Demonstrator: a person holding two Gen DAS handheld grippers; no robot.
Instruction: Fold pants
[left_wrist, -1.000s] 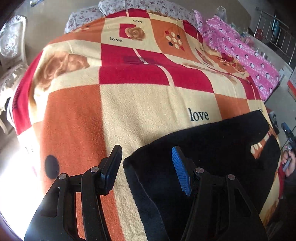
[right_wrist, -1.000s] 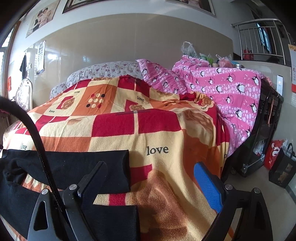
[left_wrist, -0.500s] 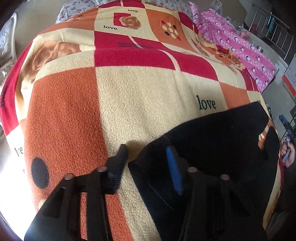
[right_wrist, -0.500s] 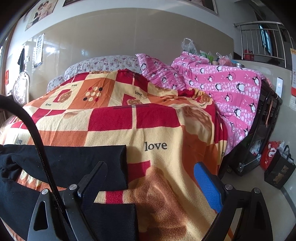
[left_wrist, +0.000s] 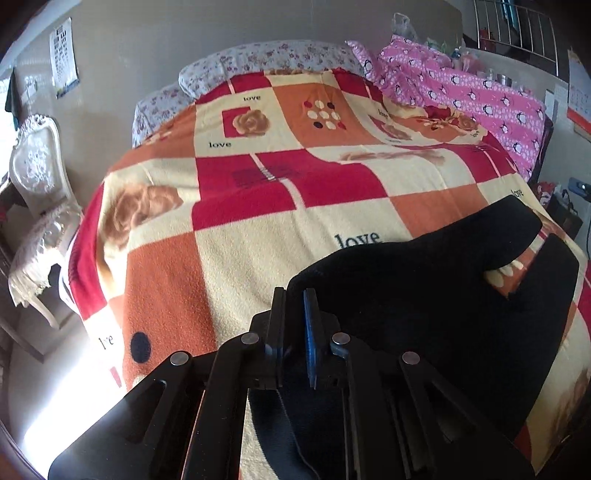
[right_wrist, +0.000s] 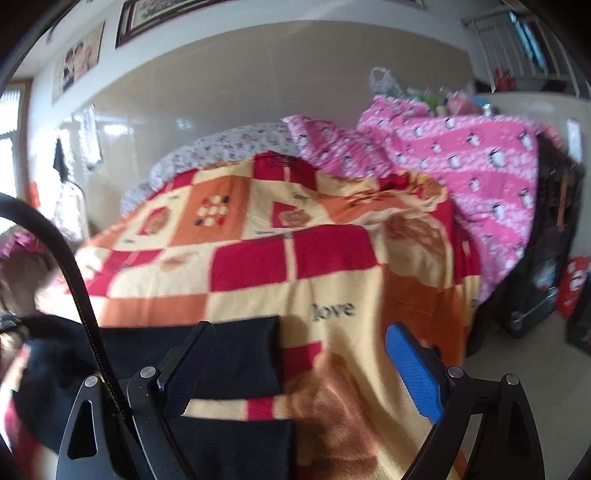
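The word "love" is printed in dark lower-case letters at several spots on the fleece blanket that covers the bed; it can be read just beyond the pants in both views, and again near the rose motif further up. The blanket is patterned in red, orange and cream squares, with brownish roses and a cluster of round dots, and its pile looks soft and slightly fuzzy. The black pants are spread on the near part of this blanket; the cloth is matte and knit-like, with a stitched band running along the edge nearest the left gripper. That gripper is clenched on the waist-end edge of the pants, the fabric being pinched between a black pad and a ribbed blue pad. In the right wrist view (somewhat blurred) two blunt, squared leg ends of the pants are seen lying apart with a strip of blanket between them. The right gripper is spread wide and holds nothing; its black finger overlaps the upper leg end. A pink penguin-print quilt is heaped at the far right side, and a floral pillow lies at the head.
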